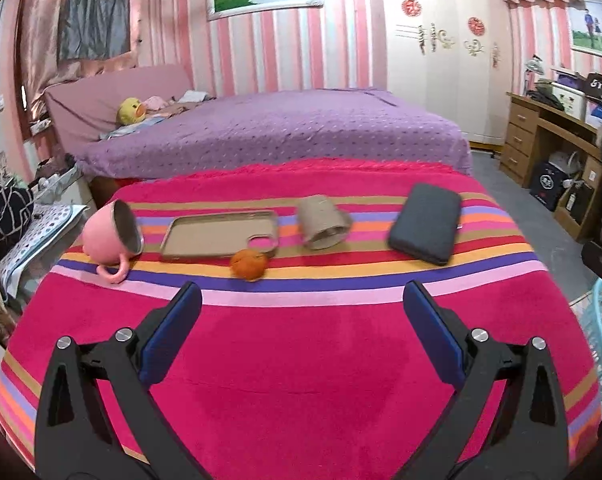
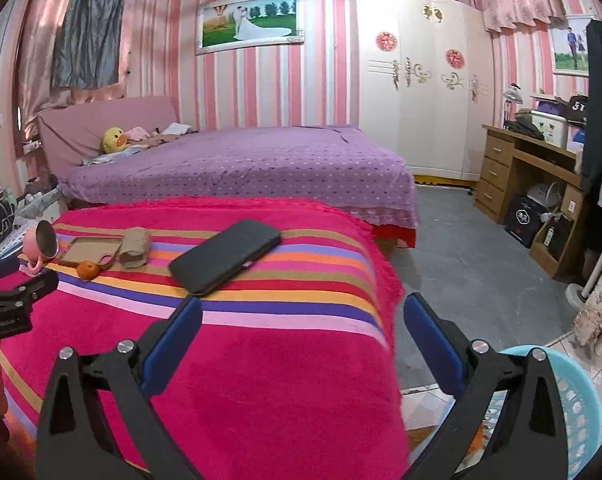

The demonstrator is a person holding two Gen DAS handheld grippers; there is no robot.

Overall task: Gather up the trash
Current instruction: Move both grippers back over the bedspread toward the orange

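On the striped red blanket [image 1: 301, 360] lie a tipped pink mug [image 1: 111, 234], a beige phone case [image 1: 217, 234], an orange tangerine [image 1: 248, 264], a crumpled cardboard tube [image 1: 324, 222] and a black phone [image 1: 427, 223]. My left gripper [image 1: 301, 300] hovers open above the blanket, short of the tangerine, holding nothing. In the right wrist view the same items appear at left: mug [image 2: 41, 240], case [image 2: 89, 250], tangerine [image 2: 89, 270], tube [image 2: 135, 248], phone [image 2: 225, 256]. My right gripper [image 2: 301, 312] is open over the blanket's right edge. A light blue basket [image 2: 573, 396] stands on the floor below right.
A purple bed [image 1: 277, 128] lies beyond the blanket, with a yellow duck toy [image 1: 131, 111]. A wooden desk [image 2: 529, 176] with clutter stands at right, a white wardrobe [image 2: 417, 80] behind. Grey floor [image 2: 461, 264] runs between bed and desk. The left gripper's body [image 2: 9, 300] shows at left.
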